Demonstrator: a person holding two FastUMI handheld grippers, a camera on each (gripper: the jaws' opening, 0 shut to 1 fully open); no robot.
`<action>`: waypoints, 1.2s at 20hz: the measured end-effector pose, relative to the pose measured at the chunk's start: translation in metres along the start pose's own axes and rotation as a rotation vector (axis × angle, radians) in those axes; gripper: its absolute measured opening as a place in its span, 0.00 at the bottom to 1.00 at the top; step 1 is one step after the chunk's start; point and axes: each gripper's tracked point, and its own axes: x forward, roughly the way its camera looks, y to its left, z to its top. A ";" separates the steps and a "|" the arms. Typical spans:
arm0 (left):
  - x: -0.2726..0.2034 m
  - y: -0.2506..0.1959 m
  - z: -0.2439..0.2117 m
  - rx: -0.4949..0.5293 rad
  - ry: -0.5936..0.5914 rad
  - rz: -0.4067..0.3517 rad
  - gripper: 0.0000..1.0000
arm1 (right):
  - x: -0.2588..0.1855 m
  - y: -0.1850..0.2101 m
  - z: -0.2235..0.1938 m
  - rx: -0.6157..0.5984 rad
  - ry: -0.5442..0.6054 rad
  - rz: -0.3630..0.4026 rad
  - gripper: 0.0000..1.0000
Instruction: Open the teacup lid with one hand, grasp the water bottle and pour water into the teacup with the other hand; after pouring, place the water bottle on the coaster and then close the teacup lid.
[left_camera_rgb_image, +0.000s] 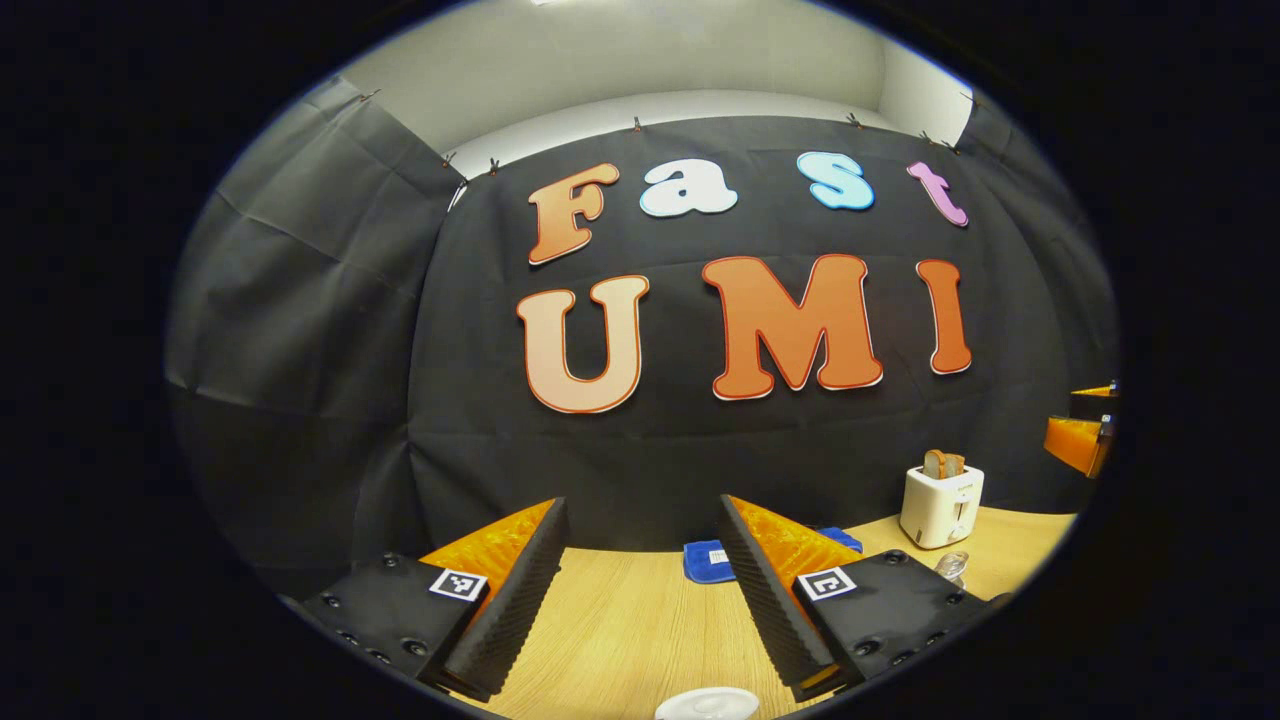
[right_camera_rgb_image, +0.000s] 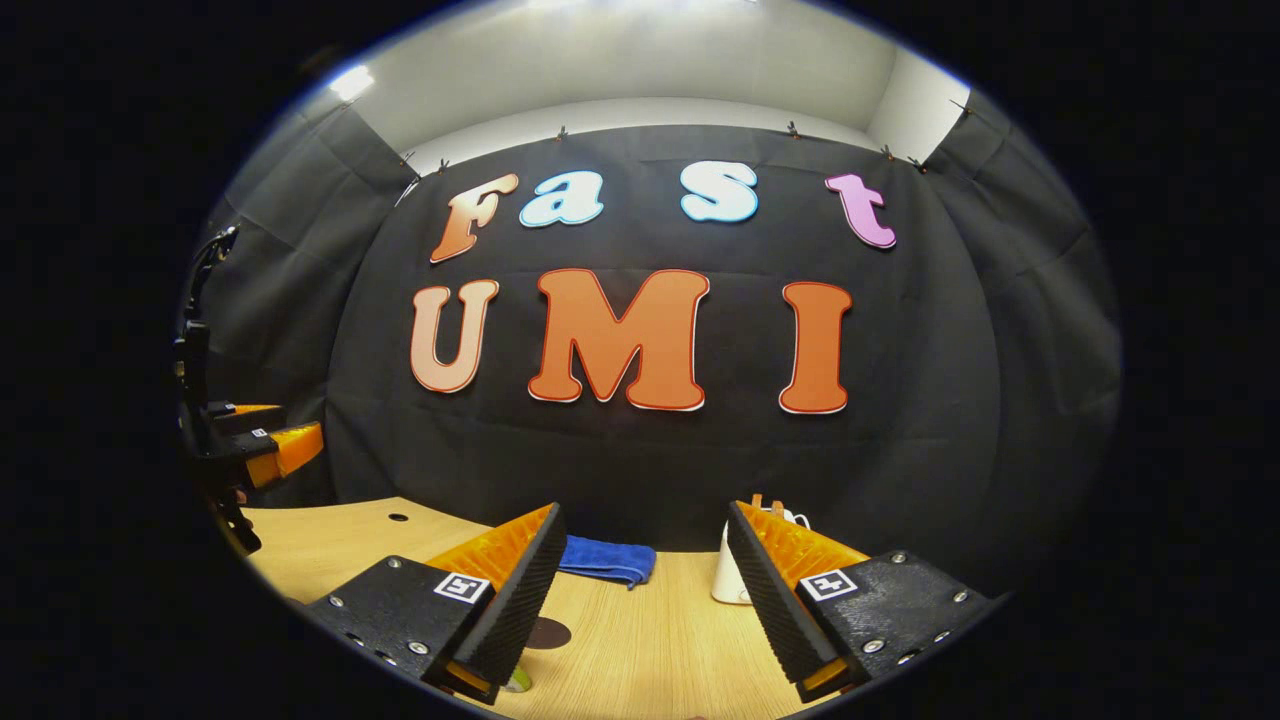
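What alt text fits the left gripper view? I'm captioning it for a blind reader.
The left gripper is open and empty above a wooden table. Behind it lie a blue cloth and, to the right, a white toaster holding bread, against a black cloth wall. A white round rim peeks in at the bottom edge.

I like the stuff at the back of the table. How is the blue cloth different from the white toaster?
The blue cloth lies flat and folded low on the table; the white toaster stands upright, taller than the cloth. The cloth looks soft and rumpled; the toaster is a smooth, boxy shape. The toaster has toast sticking out of its top; the cloth carries nothing. Both sit at the far edge of the table, near the black wall.
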 end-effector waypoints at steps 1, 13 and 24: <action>0.000 -0.001 -0.002 -0.004 0.009 -0.002 0.96 | 0.000 0.000 0.002 0.001 -0.004 0.001 0.97; -0.019 -0.018 -0.063 -0.047 0.135 -0.103 0.96 | -0.007 0.018 -0.043 0.017 0.067 0.088 0.97; -0.049 -0.051 -0.163 -0.016 0.369 -0.245 0.97 | -0.015 0.057 -0.105 0.044 0.195 0.244 1.00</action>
